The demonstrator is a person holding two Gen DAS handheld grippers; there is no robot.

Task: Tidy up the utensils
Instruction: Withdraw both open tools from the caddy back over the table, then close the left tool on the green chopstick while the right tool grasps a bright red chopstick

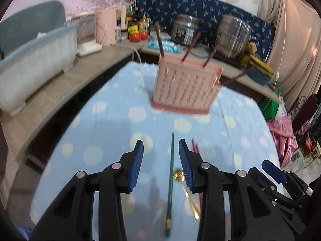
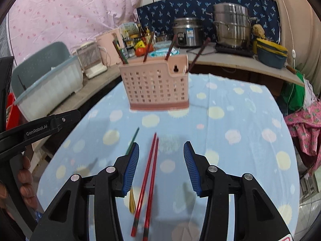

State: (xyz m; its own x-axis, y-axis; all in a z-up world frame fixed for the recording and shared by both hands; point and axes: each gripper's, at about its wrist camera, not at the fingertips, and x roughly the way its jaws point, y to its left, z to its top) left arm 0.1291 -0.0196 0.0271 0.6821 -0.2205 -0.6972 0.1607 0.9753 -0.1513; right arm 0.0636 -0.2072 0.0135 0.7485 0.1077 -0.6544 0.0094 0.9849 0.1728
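Note:
A pink slotted utensil holder (image 1: 184, 87) (image 2: 157, 86) stands on the dotted blue tablecloth with several dark red chopsticks (image 1: 159, 41) poking out of it. My left gripper (image 1: 161, 146) is open above a green chopstick (image 1: 170, 182) that lies between its fingers on the cloth. A gold spoon (image 1: 187, 193) rests just right of it, partly under the right finger. My right gripper (image 2: 161, 147) is open over a pair of red chopsticks (image 2: 149, 182) lying on the cloth. In the right wrist view the green chopstick (image 2: 133, 138) and the gold spoon (image 2: 132, 202) show beside the left finger.
A white and blue bin (image 1: 34, 66) sits on the wooden shelf at left, beside a pink kettle (image 1: 109, 27). Steel pots (image 2: 230, 25) and a rice cooker (image 2: 187, 33) stand on the back counter. A person's hand (image 2: 26, 182) holds the left gripper's handle. Pink cloth (image 2: 305, 128) hangs at right.

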